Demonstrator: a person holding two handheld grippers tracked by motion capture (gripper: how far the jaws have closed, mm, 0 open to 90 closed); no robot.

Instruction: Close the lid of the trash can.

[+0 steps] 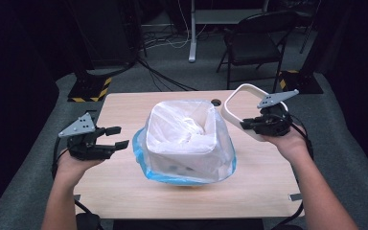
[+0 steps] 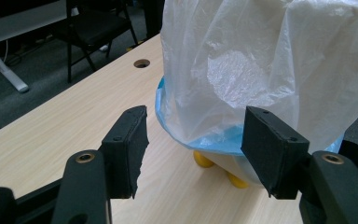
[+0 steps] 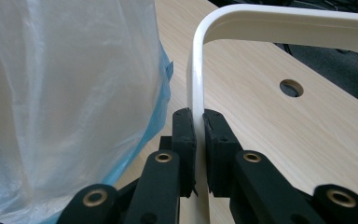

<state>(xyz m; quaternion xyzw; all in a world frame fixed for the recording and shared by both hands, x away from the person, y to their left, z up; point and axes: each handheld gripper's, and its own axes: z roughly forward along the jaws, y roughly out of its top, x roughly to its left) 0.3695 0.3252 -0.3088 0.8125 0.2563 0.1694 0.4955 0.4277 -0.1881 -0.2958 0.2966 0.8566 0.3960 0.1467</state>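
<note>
The right gripper [image 1: 249, 124] is clamped on the white rim ring [image 1: 237, 98], held above the tabletop's [image 1: 124, 105] far right corner. The left gripper's [image 1: 117, 136] jaws stand apart beside the lined bin [image 1: 184, 139] mid-tabletop. Pressed down skewed, the ring could snag and tear the bag.

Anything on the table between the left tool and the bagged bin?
Nothing: bare table lies between the open left tool and the bagged bin. The high view shows the gap; the left gripper view agrees.
</note>
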